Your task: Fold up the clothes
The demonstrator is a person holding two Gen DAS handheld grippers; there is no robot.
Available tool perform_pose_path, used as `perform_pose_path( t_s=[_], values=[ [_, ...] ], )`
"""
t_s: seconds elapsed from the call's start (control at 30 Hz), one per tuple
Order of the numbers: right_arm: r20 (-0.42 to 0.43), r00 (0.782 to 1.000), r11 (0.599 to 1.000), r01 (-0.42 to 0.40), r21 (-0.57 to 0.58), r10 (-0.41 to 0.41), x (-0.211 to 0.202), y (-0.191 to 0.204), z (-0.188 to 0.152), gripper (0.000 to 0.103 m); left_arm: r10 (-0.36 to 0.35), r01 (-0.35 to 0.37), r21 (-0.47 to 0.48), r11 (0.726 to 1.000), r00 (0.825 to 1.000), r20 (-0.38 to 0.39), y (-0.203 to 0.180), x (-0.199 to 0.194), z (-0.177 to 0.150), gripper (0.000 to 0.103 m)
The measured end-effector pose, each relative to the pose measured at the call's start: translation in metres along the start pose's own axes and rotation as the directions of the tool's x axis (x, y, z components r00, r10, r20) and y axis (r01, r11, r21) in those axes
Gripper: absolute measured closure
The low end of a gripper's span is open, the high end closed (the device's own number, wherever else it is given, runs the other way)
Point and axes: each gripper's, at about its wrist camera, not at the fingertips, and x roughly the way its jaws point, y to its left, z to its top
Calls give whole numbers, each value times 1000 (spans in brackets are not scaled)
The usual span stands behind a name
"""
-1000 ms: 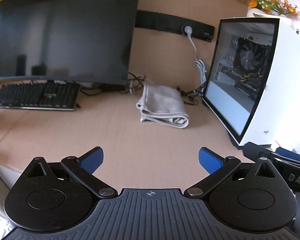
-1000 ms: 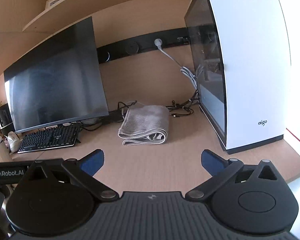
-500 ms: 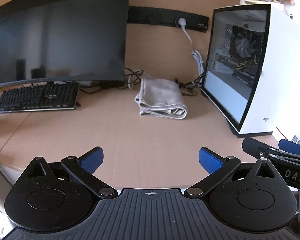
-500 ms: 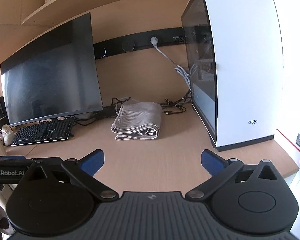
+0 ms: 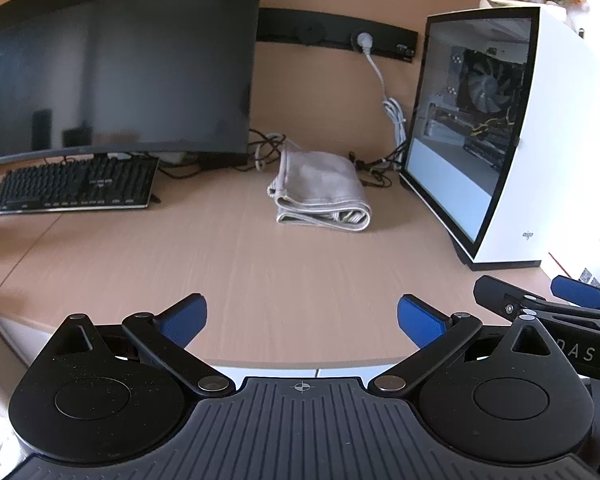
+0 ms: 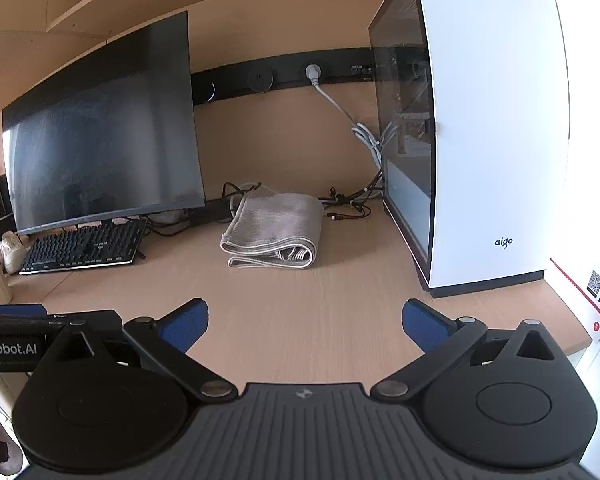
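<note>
- lying well ahead of both grippers, the folded grey ribbed cloth rests in soft rounded layers on the desk
- left gripper and right gripper: blue pads spread wide, empty
- smooth pale woodgrain desk; glossy white computer case to the right, dark curved monitor to the left

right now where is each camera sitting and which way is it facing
Left wrist: on the left gripper, over the desk's near edge, facing the folded cloth and monitor; the right gripper shows at right.
Right wrist: on the right gripper, further right, facing the same cloth beside the white PC case.
Shared: cloth, monitor, keyboard, case.
</note>
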Motion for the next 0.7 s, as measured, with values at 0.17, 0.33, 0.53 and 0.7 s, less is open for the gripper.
perform_pose_path(
  t_s=[0.17,0.33,0.53,0.7],
  values=[
    [-12,1000,1000,-1,-9,1,-1,-1,-2,0,20,-20,10,1000,1000,-2,-3,0,-3,0],
    [-14,1000,1000,-4,-17,3,-3,-2,-3,0,47,-47,18,999,999,7,-5,-4,-5,0],
    [-15,1000,1000,-6,-24,6,-7,-1,-5,0,50,-50,15,999,999,11,-4,-8,-8,0],
    [-11,1000,999,-10,-30,9,-10,1,-6,0,55,-55,15,998,998,19,-2,-14,-10,0]
  ],
)
